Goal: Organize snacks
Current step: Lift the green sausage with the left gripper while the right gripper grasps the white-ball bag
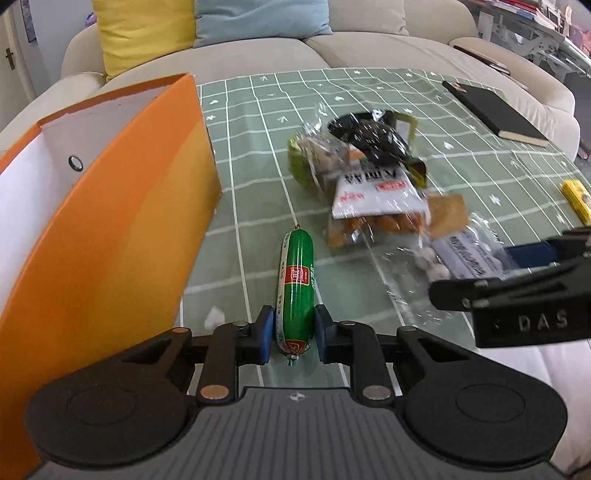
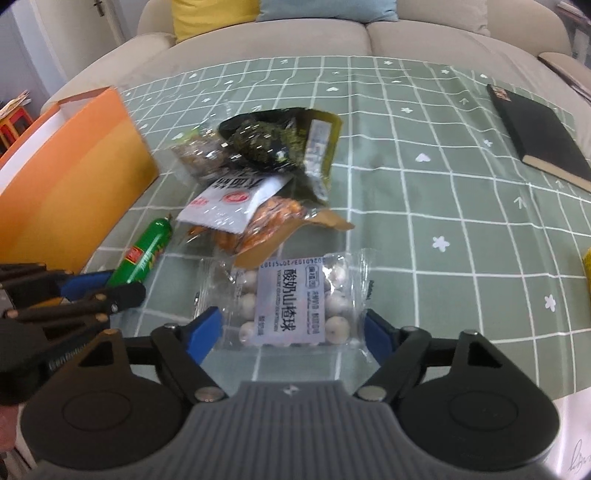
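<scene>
My left gripper [image 1: 293,332] is shut on a green sausage stick [image 1: 295,291], its blue pads pressing both sides of the near end; the sausage also shows in the right wrist view [image 2: 142,253]. My right gripper [image 2: 291,332] is open, its blue pads on either side of a clear bag of white yogurt hawthorn balls [image 2: 291,299], not squeezing it. Behind lies a pile of snack bags: a white-labelled orange snack bag [image 2: 236,206], a dark seaweed bag [image 2: 273,142], a nut bag [image 2: 199,155]. An open orange box [image 1: 107,206] stands at the left.
The table has a green checked cloth [image 2: 424,221]. A black notebook [image 2: 543,136] lies at the far right and a yellow packet [image 1: 576,197] near the right edge. A beige sofa with yellow and blue cushions [image 1: 258,18] stands behind the table.
</scene>
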Available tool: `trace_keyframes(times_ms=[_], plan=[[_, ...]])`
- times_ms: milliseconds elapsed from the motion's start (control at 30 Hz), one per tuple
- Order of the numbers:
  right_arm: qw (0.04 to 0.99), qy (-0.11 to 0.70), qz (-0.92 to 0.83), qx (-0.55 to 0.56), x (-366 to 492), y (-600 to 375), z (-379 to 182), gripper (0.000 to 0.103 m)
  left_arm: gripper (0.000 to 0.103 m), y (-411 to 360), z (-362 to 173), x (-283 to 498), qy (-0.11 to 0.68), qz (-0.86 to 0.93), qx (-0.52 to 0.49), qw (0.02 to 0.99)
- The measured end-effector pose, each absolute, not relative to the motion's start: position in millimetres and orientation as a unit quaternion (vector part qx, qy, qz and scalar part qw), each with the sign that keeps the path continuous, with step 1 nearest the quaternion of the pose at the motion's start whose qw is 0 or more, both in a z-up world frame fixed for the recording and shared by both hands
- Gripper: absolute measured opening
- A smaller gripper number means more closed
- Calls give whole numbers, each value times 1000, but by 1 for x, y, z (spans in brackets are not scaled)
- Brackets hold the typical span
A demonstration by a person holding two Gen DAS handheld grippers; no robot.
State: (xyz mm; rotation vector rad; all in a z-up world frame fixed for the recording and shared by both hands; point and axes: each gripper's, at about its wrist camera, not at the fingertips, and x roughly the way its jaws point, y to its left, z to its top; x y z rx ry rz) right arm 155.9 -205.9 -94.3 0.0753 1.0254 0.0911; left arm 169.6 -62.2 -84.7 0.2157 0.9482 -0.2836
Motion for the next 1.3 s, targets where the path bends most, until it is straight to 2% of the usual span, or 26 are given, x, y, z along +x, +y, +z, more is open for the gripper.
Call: trace_keyframes(times_ms=[600,1133,1167,1300], plan=[[837,536,97,54,118,-181,-88,74,25,-44,-81,110,481,-144,82,861],[831,542,112,57,78,-171,-82,72,25,-25,-78,85,489,-134,70,859],[835,537,110,48,77,-170,-80,73,25,-22,-78,84,489,-131,69,860],[851,511,121,-5,76,-163,-75,90,25,-15,-77,82,490,-124,66,860]])
